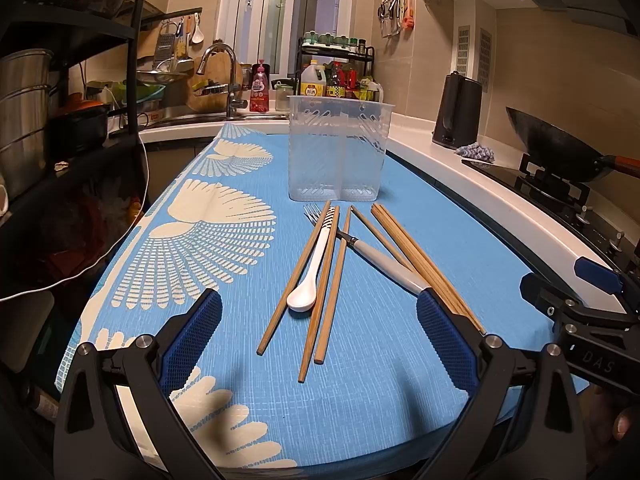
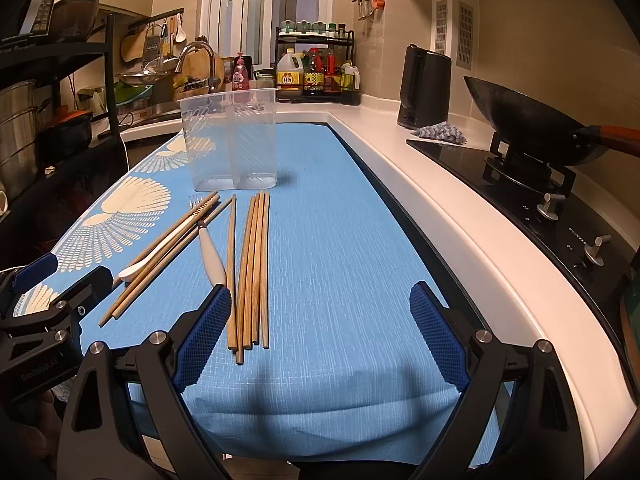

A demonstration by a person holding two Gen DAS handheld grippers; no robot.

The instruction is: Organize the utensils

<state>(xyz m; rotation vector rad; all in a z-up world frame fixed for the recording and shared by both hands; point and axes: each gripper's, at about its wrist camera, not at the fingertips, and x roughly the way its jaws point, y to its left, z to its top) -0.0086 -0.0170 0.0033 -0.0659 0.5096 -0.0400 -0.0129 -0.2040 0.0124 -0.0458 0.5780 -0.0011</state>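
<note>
A clear plastic utensil holder (image 1: 338, 152) with two compartments stands empty on the blue cloth; it also shows in the right wrist view (image 2: 230, 144). In front of it lie several wooden chopsticks (image 1: 326, 284) (image 2: 254, 272), a white spoon (image 1: 310, 276) (image 2: 160, 250) and a fork with a white handle (image 1: 376, 252) (image 2: 212, 252). My left gripper (image 1: 318, 324) is open and empty, just short of the near chopstick ends. My right gripper (image 2: 320, 320) is open and empty, to the right of the chopstick bundle. Each gripper shows at the edge of the other's view.
The blue patterned cloth (image 2: 340, 240) covers the table. A white counter (image 2: 460, 200) runs along the right with a black kettle (image 2: 424, 88), a rag (image 2: 440, 133) and a wok (image 2: 532, 120) on the stove. A sink with tap (image 1: 224, 76) and a spice rack (image 1: 336, 68) stand behind.
</note>
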